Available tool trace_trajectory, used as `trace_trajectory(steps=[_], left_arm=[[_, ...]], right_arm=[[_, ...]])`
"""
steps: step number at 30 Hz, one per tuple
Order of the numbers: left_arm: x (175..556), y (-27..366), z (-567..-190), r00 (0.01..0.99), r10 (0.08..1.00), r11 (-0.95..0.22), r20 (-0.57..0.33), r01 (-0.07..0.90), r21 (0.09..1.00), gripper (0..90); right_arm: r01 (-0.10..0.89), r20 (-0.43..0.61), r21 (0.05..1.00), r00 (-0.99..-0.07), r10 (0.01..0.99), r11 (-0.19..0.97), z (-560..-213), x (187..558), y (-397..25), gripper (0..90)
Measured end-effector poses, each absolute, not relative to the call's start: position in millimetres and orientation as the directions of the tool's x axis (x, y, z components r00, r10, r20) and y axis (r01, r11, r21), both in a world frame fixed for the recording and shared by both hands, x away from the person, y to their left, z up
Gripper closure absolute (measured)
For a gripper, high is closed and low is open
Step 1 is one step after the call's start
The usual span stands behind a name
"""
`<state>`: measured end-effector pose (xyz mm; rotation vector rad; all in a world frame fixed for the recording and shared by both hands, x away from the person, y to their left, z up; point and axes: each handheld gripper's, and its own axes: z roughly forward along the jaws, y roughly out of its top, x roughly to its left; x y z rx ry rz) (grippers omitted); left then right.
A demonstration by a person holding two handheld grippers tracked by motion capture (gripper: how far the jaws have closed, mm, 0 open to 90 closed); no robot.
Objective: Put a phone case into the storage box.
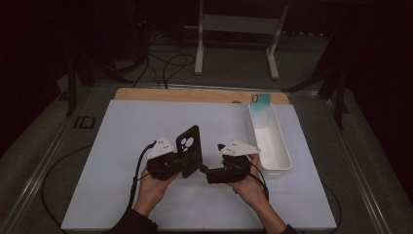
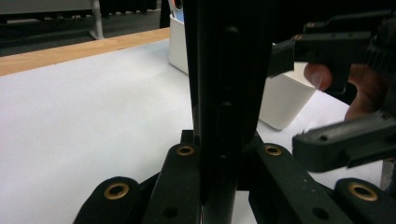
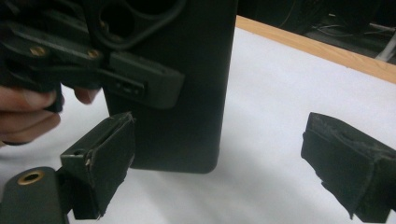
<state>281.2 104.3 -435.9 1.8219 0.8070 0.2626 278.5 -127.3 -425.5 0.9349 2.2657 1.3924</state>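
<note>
- The left claw (image 1: 184, 165) is pinching a black phone case (image 1: 189, 148) tight between its two jaws.
- The case is standing up from the left claw, with its round camera holes at the top.
- In the left gripper view, the case (image 2: 219, 93) is sitting thin edge on, right in the middle of the closed jaws, and its side buttons are showing.
- The right claw (image 1: 203, 170) is sitting just to the right of the case, low down by its bottom end.
- The right claw's jaws are standing wide apart and holding nothing.
- In the right gripper view, the case (image 3: 187, 88) is hanging just above and past the left jaw, and the bare white table is showing between the jaws.
- I cannot tell if that jaw is touching the case.
- The left claw (image 3: 116, 70) is showing there too, clamped across the case, with fingers (image 3: 28, 112) behind it.
- In the left gripper view, the right claw (image 2: 336, 93) is showing to the right of the case, with its jaws apart.
- A hand is holding each claw from below, the left hand (image 1: 152, 187) and the right hand (image 1: 248, 184).
- A white bin (image 1: 285, 153) is lying just to the right of the right claw.
- A blue-green case (image 1: 259, 100) is standing in the far end of the bin.
- The white table (image 1: 112, 146) is under both claws.
</note>
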Motion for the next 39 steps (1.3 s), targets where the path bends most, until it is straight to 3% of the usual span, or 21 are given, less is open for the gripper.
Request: trace_trajectory(steps=[39], left_arm=[[279.1,96.7,-440.0,0.761,0.62,-0.212,-0.191,0.397,0.893,85.2]], right_arm=[[0.289,0.047,0.917,-0.762,0.646,0.274,-377.6,286.2,-113.7,7.8]])
